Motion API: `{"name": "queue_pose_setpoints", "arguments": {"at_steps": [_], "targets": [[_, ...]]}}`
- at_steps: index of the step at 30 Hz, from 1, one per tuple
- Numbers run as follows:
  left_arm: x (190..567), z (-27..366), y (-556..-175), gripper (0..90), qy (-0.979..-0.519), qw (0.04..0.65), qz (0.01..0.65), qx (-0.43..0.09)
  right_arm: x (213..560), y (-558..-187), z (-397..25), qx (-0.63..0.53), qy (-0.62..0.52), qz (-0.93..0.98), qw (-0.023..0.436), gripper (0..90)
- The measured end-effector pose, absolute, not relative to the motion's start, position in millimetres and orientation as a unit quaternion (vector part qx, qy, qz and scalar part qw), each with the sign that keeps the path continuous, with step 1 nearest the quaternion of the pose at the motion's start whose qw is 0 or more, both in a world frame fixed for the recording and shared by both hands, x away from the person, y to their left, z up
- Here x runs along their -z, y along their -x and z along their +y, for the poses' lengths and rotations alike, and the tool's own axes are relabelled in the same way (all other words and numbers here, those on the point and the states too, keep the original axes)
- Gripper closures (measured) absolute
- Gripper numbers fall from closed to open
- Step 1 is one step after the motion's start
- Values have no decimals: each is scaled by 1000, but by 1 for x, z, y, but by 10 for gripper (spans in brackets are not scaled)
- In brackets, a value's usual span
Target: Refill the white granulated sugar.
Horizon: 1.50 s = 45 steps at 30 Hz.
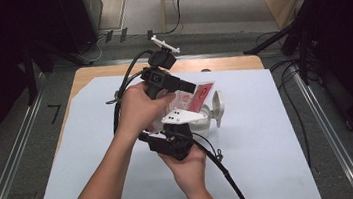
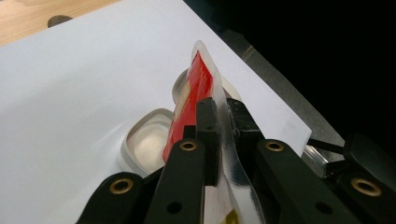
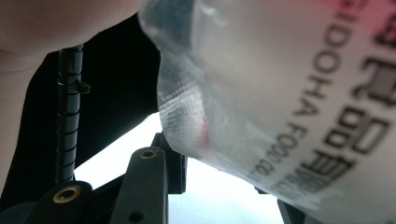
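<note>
I have a pair of tongs in each hand, held close together above the white sheet that covers the table. My left tongs are clamped tight on the red and clear packet: in the left gripper view the two black jaws press flat against either side of the packet's clear sealed edge, with no gap left between jaw and plastic, and the packet stands on edge, running straight out ahead of the jaws and past their tips. In the high view my left hand carries those tongs with the jaws aimed to my right, and the packet sticks out beyond them. My right tongs sit just below and nearer to me, gripped by my right hand, pointing up toward the underside of the packet. In the right gripper view the packet hangs right over these jaws, its clear printed side very close and blurred; it covers the right jaw's tip, so I cannot tell how far these tongs are open or whether they have any hold on it. Beneath the packet, beyond both tongs, two small white tubs lie on the sheet just beside each other.
</note>
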<state>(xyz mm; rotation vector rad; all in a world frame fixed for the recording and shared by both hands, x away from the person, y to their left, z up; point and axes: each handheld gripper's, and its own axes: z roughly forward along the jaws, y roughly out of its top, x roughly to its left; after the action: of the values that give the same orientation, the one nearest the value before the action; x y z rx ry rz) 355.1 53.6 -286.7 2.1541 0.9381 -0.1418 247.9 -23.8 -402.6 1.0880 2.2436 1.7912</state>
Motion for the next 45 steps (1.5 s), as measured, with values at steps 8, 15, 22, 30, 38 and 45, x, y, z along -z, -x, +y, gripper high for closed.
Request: {"name": "queue_pose_setpoints", "arguments": {"at_steps": [8,15,22,30,38,45], "targets": [[286,54,-354,856,-847,382,367,52,402,-248,-24,-584,-350,732,30,644],[287,56,-354,856,-847,381,367,53,404,-248,-22,-581,-347,735,29,643],[290,62,-354,855,-842,388,371,62,405,-247,-21,-579,-344,738,29,637],[292,69,-352,856,-841,390,369,68,410,-246,-18,-583,-336,740,26,622],[298,76,-350,843,-838,391,374,76,415,-244,-14,-579,-331,745,27,607],[303,83,-347,865,-844,383,368,79,421,-243,-12,-575,-330,749,22,601]]}}
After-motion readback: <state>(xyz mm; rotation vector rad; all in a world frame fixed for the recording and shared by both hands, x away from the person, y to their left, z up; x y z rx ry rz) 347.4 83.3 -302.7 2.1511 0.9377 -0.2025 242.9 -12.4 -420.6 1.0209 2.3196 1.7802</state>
